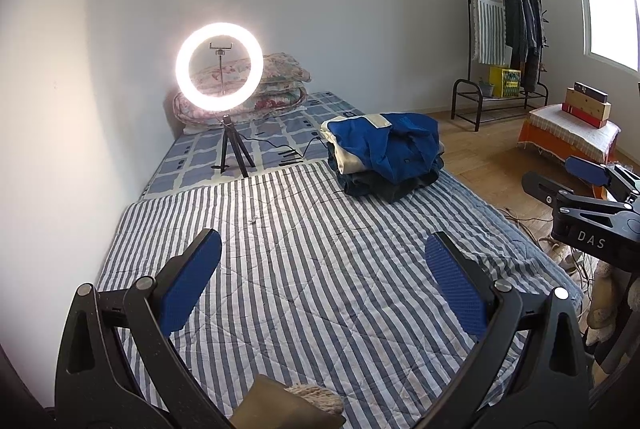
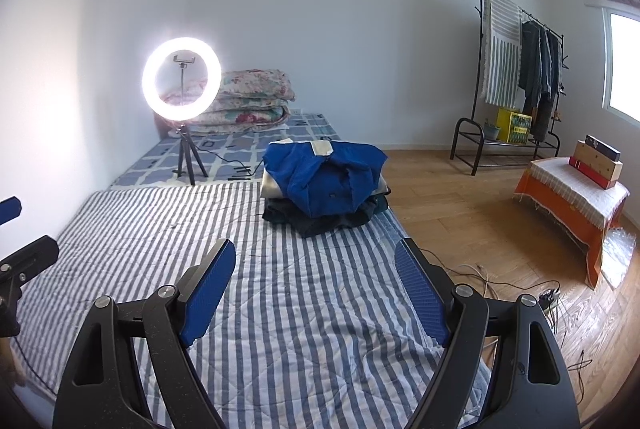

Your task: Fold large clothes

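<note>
Ring light (image 1: 219,65) glaring (window (image 1: 610,17) blown out), edges warped.

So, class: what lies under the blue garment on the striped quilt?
Under the blue garment sits a stack of folded clothes: a pale layer, then dark ones, resting on the striped quilt. How many pieces there are is hidden.

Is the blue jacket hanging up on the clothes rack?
No, the blue jacket lies folded on top of a pile of clothes on the striped quilt, far from the clothes rack by the wall.

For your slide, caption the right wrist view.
Open right gripper above striped quilt, facing a clothes pile.
</note>
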A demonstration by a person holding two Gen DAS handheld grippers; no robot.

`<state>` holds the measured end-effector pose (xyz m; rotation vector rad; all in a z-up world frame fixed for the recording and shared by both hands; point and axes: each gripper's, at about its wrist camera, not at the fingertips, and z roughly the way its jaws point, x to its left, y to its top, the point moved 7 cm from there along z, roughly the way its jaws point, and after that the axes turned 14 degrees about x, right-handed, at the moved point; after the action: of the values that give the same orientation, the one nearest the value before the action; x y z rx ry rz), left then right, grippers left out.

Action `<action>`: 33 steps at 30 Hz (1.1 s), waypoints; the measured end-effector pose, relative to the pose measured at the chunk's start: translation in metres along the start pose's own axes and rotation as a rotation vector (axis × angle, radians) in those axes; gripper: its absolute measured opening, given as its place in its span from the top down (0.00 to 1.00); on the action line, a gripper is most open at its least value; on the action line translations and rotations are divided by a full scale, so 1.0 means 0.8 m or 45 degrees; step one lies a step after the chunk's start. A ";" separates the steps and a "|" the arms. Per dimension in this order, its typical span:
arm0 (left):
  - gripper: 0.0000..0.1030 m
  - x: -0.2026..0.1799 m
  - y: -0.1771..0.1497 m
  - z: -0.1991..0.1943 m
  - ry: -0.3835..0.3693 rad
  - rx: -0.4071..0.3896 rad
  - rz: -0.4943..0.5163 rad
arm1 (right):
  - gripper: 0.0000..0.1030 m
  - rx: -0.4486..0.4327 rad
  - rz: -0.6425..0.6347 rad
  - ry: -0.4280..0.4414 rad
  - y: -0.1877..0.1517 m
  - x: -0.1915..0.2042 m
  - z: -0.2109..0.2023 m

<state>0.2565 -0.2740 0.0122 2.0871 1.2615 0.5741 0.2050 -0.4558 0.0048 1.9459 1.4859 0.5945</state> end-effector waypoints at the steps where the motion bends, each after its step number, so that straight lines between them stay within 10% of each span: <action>1: 0.00 -0.001 0.000 0.000 0.001 0.000 0.000 | 0.21 0.002 0.001 0.000 0.000 0.000 0.000; 33: 0.00 -0.002 -0.001 0.000 0.001 -0.003 -0.001 | 0.20 -0.001 -0.002 -0.008 0.001 0.001 0.003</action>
<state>0.2551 -0.2747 0.0118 2.0850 1.2615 0.5758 0.2072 -0.4559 0.0039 1.9446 1.4832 0.5878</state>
